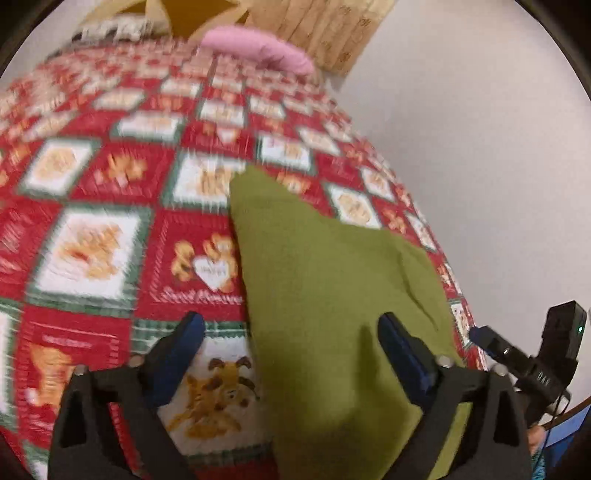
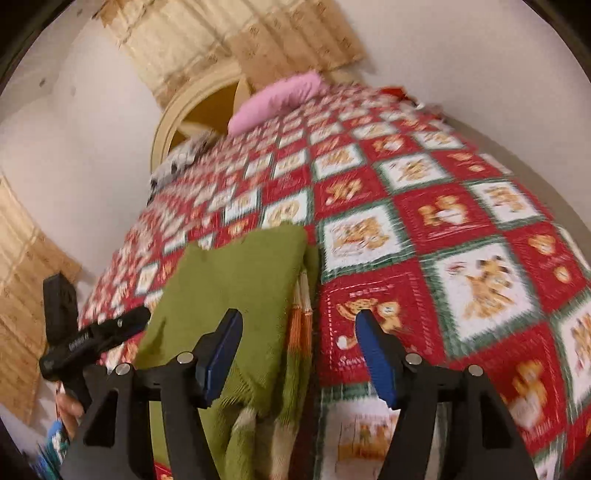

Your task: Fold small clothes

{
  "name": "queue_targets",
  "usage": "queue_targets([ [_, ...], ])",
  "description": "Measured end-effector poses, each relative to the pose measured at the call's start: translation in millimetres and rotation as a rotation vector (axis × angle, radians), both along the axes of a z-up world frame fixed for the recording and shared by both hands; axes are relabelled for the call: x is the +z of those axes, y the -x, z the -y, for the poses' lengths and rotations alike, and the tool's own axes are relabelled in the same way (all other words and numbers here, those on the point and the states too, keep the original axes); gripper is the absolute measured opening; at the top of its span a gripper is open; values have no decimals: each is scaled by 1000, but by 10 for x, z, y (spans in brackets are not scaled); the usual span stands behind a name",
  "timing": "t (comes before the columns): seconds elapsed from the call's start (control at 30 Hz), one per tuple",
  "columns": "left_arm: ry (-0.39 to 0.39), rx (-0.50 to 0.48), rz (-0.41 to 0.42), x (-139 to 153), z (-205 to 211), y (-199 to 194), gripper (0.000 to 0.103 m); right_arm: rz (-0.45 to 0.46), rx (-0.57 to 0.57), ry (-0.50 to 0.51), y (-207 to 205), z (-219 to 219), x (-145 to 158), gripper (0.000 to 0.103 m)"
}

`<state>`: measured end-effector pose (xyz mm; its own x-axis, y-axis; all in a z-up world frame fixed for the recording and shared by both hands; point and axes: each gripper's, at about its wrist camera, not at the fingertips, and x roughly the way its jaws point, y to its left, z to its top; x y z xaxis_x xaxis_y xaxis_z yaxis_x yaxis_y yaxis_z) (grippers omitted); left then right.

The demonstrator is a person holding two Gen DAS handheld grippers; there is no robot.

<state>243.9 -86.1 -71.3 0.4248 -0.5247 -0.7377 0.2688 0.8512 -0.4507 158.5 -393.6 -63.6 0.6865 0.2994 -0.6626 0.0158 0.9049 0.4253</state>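
Both the left gripper (image 1: 290, 354) and right gripper (image 2: 299, 354) are hanging wide open, gripping nothing, over the olive-green knitted garment (image 1: 332, 280) lying near the red patchwork bedspread's (image 1: 110, 177) edge; a fold seems finished, so regrasping an edge comes next.

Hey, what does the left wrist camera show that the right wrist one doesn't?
Only the left wrist view shows the left gripper from behind, open, over the green cloth, which looks plain green here. Only the right wrist view shows the cloth's striped orange and white layer under the green, a second curtain on the left wall, and the right gripper open. Both show the red quilt, the pink pillow, the curtain behind it, and the other gripper at the edge.
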Motion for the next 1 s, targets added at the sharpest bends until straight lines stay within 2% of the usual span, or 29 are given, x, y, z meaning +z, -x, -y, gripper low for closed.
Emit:
queue_targets([
  [0.07, 59, -14, -56, -149, 38, -30, 82, -12, 56, 8, -127, -73, -86, 64],
  [0.17, 33, -40, 20, -154, 122, 58, 83, -76, 121, 21, -357, -216, -308, 64],
  [0.33, 54, -65, 49, -182, 131, 78, 83, -53, 137, -63, -437, -143, -403, 67],
  [0.4, 18, -80, 77, -171, 207, 99, 83, -52, 144, -63, -479, -172, -410, 69],
  [0.43, -4, -92, 91, -162, 268, 121, 80, -53, 152, -50, -491, -211, -403, 69],
  [0.47, -7, -105, 98, -152, 269, 119, 73, -54, 164, -32, -505, -260, -397, 68],
  [0.5, -2, -110, 100, -149, 272, 123, 65, -55, 180, 4, -518, -338, -378, 64],
  [0.53, 7, -111, 99, -145, 244, 122, 61, -50, 190, 14, -508, -373, -360, 48],
  [0.6, 26, -99, 98, -132, 187, 130, 49, -38, 165, -14, -449, -374, -316, 35],
  [0.63, 26, -95, 100, -121, 185, 133, 47, -38, 136, -9, -413, -385, -289, 30],
  [0.7, -18, -97, 116, -48, 232, 171, 38, -24, 91, 53, -306, -473, -171, 27],
  [0.77, -69, -111, 155, 86, 282, 258, 35, 10, 72, 93, -162, -558, -22, 26],
  [0.9, -88, -129, 244, 439, 257, 552, 35, 115, 23, 99, 332, -686, 457, 26],
  [1.0, -109, -153, 323, 722, 217, 850, 35, 149, -14, 132, 649, -804, 716, 26],
])
